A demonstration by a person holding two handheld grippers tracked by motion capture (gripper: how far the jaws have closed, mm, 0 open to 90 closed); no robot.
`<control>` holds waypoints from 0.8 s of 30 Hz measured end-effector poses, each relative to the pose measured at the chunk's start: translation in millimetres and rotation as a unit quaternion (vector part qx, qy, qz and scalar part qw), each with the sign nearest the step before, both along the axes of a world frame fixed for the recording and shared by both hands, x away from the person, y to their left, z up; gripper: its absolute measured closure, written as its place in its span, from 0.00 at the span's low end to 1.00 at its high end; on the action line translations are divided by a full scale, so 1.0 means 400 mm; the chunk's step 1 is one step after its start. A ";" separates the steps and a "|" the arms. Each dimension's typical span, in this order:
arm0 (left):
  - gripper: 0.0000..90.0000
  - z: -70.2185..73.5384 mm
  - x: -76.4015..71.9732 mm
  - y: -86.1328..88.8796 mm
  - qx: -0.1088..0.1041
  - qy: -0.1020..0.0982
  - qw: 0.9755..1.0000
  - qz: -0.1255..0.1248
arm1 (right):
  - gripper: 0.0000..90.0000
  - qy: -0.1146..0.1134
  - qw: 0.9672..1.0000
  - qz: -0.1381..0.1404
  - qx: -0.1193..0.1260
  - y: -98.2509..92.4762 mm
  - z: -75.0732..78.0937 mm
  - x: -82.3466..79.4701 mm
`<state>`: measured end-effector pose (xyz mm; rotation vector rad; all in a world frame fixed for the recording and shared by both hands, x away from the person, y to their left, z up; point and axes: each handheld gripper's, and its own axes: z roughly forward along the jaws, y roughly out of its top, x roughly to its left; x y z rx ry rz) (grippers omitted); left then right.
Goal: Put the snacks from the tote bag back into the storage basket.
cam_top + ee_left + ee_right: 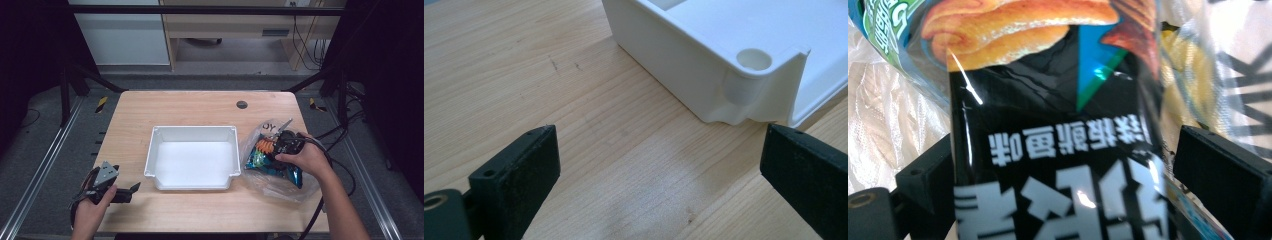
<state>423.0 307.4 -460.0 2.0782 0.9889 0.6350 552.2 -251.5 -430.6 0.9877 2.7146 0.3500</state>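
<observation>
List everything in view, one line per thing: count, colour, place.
table: one, light wood, centre of the high view.
bin: one, white, empty, middle of the table.
plastic bag: one, clear, on the table right of the bin.
snack packet: one, black, blue and orange, inside the plastic bag, between the right gripper's jaws.
round plug: one, dark, far part of the table.
desk: one, pale wood, beyond the table.
left gripper: one, black, near left corner of the table, jaws wide apart, nothing between them.
right gripper: one, black, over the plastic bag.
</observation>
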 end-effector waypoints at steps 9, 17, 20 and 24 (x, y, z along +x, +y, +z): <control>0.03 -0.001 -0.001 -0.004 0.002 0.001 1.000 -0.002 | 0.06 0.010 1.000 0.008 -0.007 0.005 -0.026 0.004; 0.03 -0.001 -0.002 -0.004 0.002 0.001 1.000 -0.003 | 0.06 0.013 1.000 0.013 -0.014 0.009 -0.033 0.003; 0.03 -0.001 -0.001 -0.005 0.003 0.002 1.000 -0.004 | 0.06 0.016 1.000 0.014 -0.020 0.011 -0.036 -0.001; 0.03 -0.001 -0.001 -0.004 0.002 0.002 1.000 -0.003 | 0.09 0.015 0.999 0.020 -0.027 0.013 -0.039 -0.004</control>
